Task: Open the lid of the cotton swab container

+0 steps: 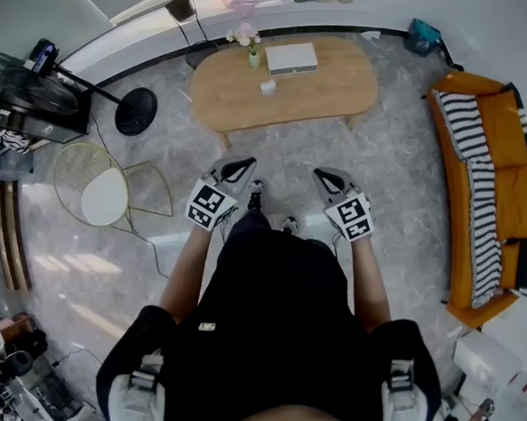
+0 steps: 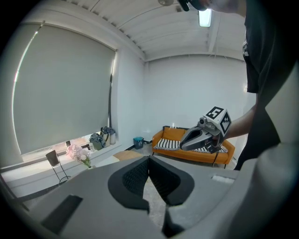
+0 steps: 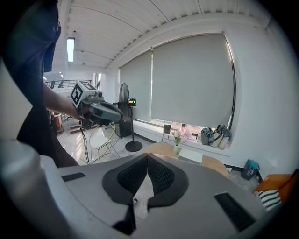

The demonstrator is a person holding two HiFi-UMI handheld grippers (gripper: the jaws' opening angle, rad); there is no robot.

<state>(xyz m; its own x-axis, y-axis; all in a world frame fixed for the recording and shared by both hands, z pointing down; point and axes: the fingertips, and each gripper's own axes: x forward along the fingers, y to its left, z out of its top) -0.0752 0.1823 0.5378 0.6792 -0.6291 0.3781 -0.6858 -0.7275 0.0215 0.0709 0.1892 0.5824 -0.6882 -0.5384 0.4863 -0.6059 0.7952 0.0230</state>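
A small white container (image 1: 267, 87), seemingly the cotton swab container, stands on the oval wooden table (image 1: 329, 89) across the floor from me. It is too small here to make out its lid. I hold both grippers at waist height, well short of the table. My left gripper (image 1: 240, 168) is shut with nothing between its jaws, and so is my right gripper (image 1: 325, 176). In the left gripper view the dark pads (image 2: 138, 176) meet at the tip, and the right gripper (image 2: 184, 144) shows beyond. In the right gripper view the pads (image 3: 160, 175) also touch.
A flat white box (image 1: 291, 57) and a small flower vase (image 1: 253, 57) share the table. An orange sofa with a striped throw (image 1: 484, 187) lines the right wall. A wire chair (image 1: 104, 194) and a fan's round base (image 1: 136, 110) stand to the left.
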